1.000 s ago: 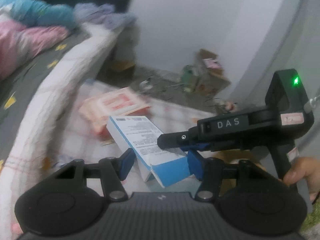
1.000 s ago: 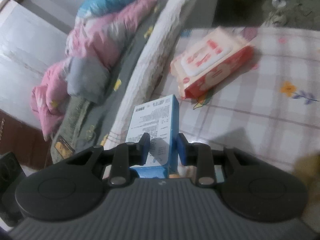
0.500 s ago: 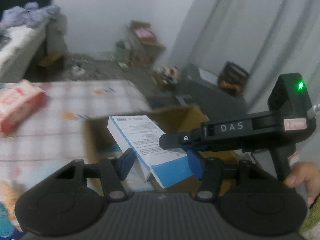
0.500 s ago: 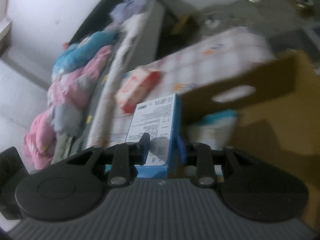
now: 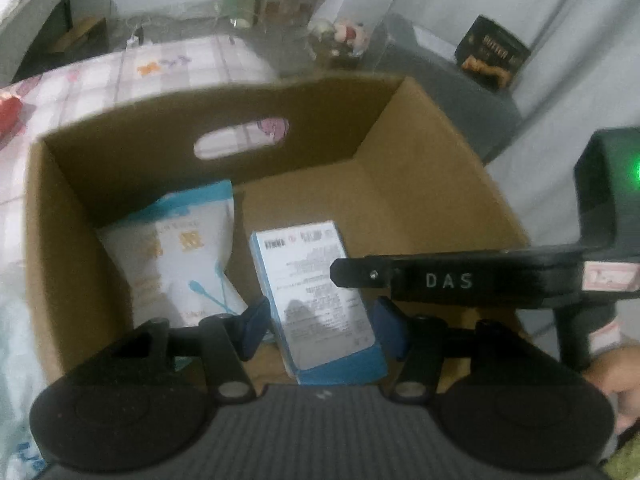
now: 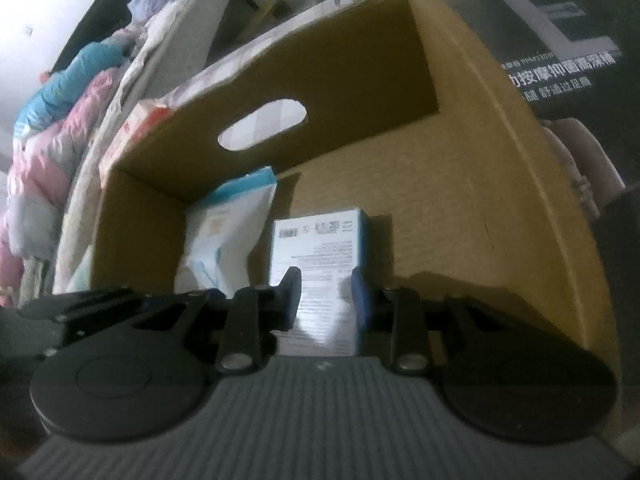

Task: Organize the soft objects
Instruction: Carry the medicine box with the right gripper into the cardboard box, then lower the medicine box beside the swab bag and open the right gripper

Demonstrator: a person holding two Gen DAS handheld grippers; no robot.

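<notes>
Gripping a blue-and-white box [image 5: 312, 280] from two sides: clamped across its width by the left hand-held gripper [image 5: 320, 328], pinched near the lower end by the right hand-held gripper [image 6: 326, 300], whose black arm crosses the left view over the box. Holding it low inside an open carton [image 5: 440, 128], tilted, far end down toward the bottom. Cannot tell whether that end touches the cardboard, since no clear contact line shows. Just left of the box, leaning in the carton's corner against the wall with the handle slot: a white and blue pouch [image 5: 176, 248], already stowed. Judging from that, somewhere in the middle of the task: one item packed, a second about to be let go, with both grips to be opened and drawn out without knocking the pouch. Beyond the slotted wall, on a checked mat [image 5: 180, 64], lying outside the carton: a red and white pack [image 6: 140, 120], probably next to be fetched. Farther left, heaped on the bed: pink and blue bedding [image 6: 60, 120], perhaps more to sort. Hard to read the print on box and pouch through the blur. Hidden behind the near grips: the carton's near wall and part of its floor. Cut off at the right edge of the left view: a hand [image 5: 616, 376].
</notes>
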